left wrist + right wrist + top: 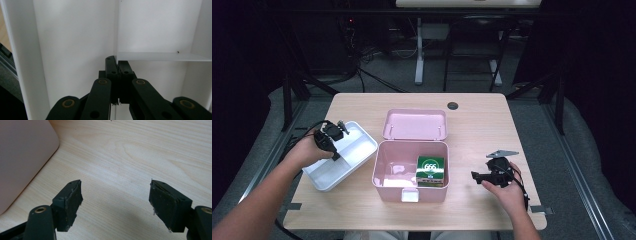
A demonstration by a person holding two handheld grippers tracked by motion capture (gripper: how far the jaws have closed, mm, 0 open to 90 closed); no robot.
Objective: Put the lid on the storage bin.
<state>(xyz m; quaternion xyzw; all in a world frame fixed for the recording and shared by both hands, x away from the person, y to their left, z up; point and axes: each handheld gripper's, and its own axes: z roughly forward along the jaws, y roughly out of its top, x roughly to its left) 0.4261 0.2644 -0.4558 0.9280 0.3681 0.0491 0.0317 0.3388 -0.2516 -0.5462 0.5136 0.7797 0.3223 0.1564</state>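
Your left hand (309, 148) comes in from the lower left with the forearm angled up across the bench (477, 125), wrist bent so the left tongs (333, 145) point down into the white divided tray (362, 150). In the left gripper view those tongs (117, 65) are pressed together, clamped on the thin upright divider wall (160, 56) of the tray, with the tray's white floor and side walls all around them. The tray sits at the bench's left side, just beside the open pink storage box (384, 172), one corner close to the box's left wall. Inside the box, toward its right side, lies a green and white carton (431, 170); the box's lid (414, 124) is folded back behind it. Your right hand (507, 192) rests low at the bench's right side, well apart from the box, holding the right tongs (477, 175) level and pointing left toward the box. In the right gripper view the right tongs (115, 202) stand wide apart over bare wood with nothing between them.
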